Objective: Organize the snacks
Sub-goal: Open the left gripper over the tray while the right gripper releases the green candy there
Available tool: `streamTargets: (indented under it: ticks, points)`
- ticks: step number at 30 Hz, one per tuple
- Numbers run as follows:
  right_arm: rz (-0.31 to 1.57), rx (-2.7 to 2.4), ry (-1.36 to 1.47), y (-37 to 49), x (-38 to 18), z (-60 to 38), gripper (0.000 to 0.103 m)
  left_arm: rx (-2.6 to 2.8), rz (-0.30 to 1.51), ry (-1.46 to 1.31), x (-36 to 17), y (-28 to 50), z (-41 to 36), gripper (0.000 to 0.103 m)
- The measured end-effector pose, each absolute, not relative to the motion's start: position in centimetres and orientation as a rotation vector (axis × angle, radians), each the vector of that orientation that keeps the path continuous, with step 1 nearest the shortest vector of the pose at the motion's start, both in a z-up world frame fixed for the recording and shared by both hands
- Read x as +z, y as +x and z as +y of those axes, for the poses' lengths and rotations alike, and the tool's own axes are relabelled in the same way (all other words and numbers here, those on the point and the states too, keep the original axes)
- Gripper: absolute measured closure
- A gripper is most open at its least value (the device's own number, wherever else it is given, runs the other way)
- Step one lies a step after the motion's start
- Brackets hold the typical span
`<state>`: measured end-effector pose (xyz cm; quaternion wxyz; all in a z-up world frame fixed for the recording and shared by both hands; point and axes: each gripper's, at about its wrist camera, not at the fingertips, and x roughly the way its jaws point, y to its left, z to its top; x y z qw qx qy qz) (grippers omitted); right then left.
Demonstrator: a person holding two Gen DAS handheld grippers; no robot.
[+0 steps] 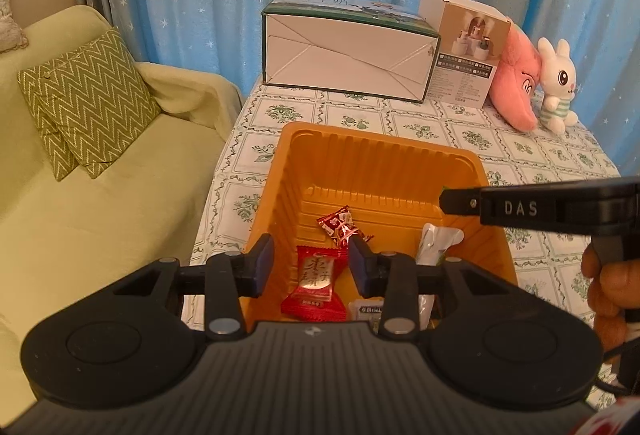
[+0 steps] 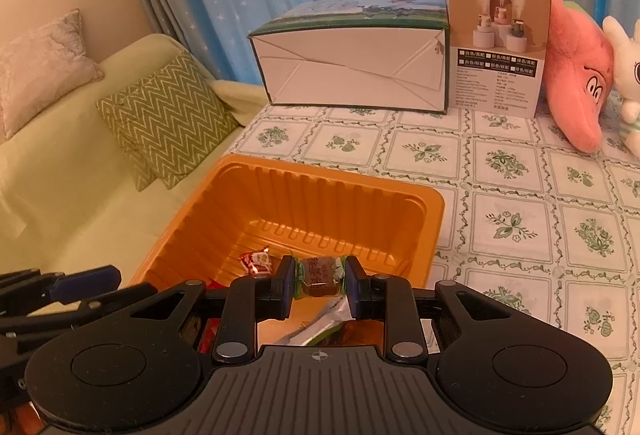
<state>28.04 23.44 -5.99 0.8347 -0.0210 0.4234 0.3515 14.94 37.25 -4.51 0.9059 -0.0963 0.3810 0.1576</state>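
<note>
An orange plastic tray sits on the tablecloth near the table's left edge; it also shows in the right wrist view. In it lie a red snack packet, a small red candy and a white-green packet. My left gripper is open and empty above the red packet. My right gripper is shut on a brown, green-wrapped snack over the tray; its arm crosses the left wrist view. The small red candy and white packet lie below it.
At the table's back stand a large white-green box, a smaller product box, a pink plush and a white rabbit plush. A green sofa with a zigzag cushion borders the table's left. Blue curtains hang behind.
</note>
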Motion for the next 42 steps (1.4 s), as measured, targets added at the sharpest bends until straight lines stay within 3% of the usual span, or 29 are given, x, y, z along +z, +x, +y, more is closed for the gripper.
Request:
streamTargets:
  ticks: [12, 14, 15, 23, 42]
  points:
    - [0.901, 0.814, -0.036, 28.0, -5.5, 24.7, 0.075, 0.333, 0.796, -0.174, -4.3, 14.5, 36.9, 0.067]
    - [0.9, 0.811, -0.022, 28.1, -5.5, 24.7, 0.047, 0.339, 0.801, -0.17, -4.4, 14.5, 36.9, 0.065]
    - [0.895, 0.809, -0.01, 28.1, -5.5, 24.6, 0.043, 0.341, 0.801, -0.168, -4.4, 14.4, 36.8, 0.062]
    - [0.906, 0.779, 0.03, 28.2, -4.8, 22.8, 0.043, 0.357, 0.788, -0.163, -4.1, 13.1, 36.4, 0.048]
    - [0.894, 0.681, -0.021, 19.5, -1.2, 16.5, 0.043, 0.348, 0.761, -0.188, -0.4, 7.1, 32.4, 0.038]
